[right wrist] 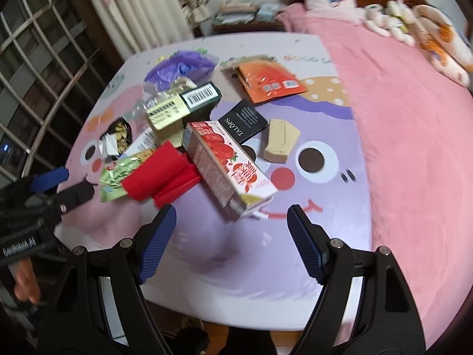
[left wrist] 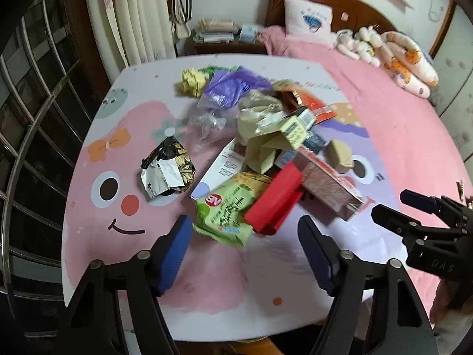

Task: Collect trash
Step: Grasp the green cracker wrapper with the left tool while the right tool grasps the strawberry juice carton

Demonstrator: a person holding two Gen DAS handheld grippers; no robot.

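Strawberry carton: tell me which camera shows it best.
The right wrist view: the strawberry carton lies unobstructed just ahead of the claw, its printed face readable. The left wrist view catches only its blurred side beyond the red packet.

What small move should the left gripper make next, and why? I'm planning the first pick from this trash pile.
Probably ease the left gripper forward and down onto the green snack packet. Its fingers stand apart with nothing between them, and the packet lies nearest, at the pile's front edge beside the red box, on the table. The right gripper is open over bare tabletop.
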